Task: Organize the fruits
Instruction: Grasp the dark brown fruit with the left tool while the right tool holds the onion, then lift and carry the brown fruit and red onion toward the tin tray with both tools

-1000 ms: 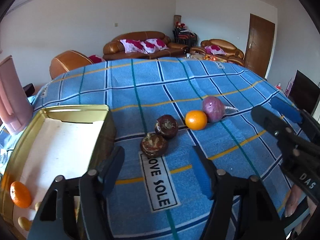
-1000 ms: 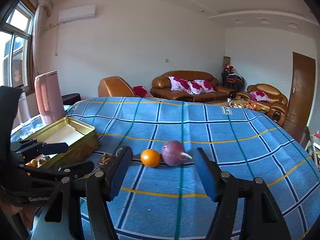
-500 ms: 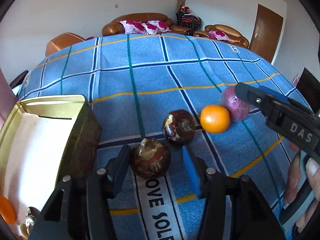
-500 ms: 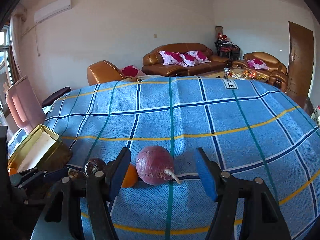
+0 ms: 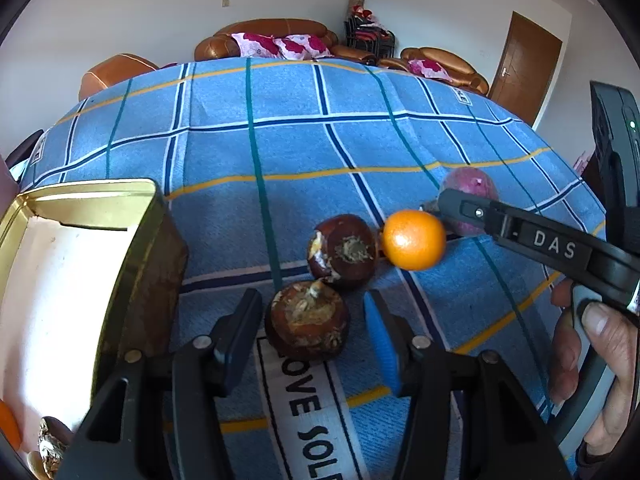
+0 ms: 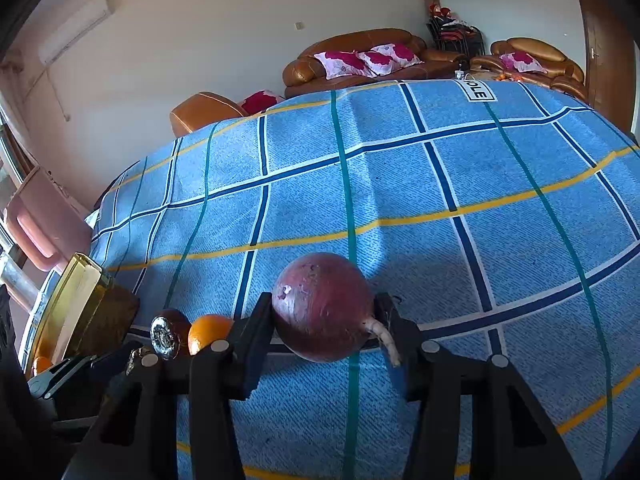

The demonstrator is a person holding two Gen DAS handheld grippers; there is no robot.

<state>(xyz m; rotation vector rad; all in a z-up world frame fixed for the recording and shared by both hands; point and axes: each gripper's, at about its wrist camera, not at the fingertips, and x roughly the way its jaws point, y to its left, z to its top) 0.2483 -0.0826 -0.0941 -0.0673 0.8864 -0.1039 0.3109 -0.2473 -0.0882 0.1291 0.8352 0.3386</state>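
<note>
A brown round fruit (image 5: 308, 322) lies on the blue checked cloth (image 5: 288, 152) between the jaws of my left gripper (image 5: 312, 300). A small gap shows at the blue pad, so it is open around the fruit. A second brown fruit (image 5: 342, 250) and an orange (image 5: 414, 239) lie just beyond. My right gripper (image 6: 325, 300) is closing on a purple-red fruit (image 6: 324, 308) with a pale stem, and both fingers touch its sides. One of its fingers (image 5: 472, 212) crosses in front of that purple-red fruit (image 5: 472, 184).
A gold tin (image 5: 100, 188) with a white lining stands at the left, holding another orange (image 5: 6, 420) and a brown piece (image 5: 50, 448). A pink jug (image 6: 40, 224) stands behind the tin (image 6: 80, 276). A person's hand (image 5: 592, 360) grips the right tool. Sofas line the far wall.
My left gripper came down around the near brown fruit and narrowed its jaws. My right gripper moved in onto the purple-red fruit and its fingers closed against it.
</note>
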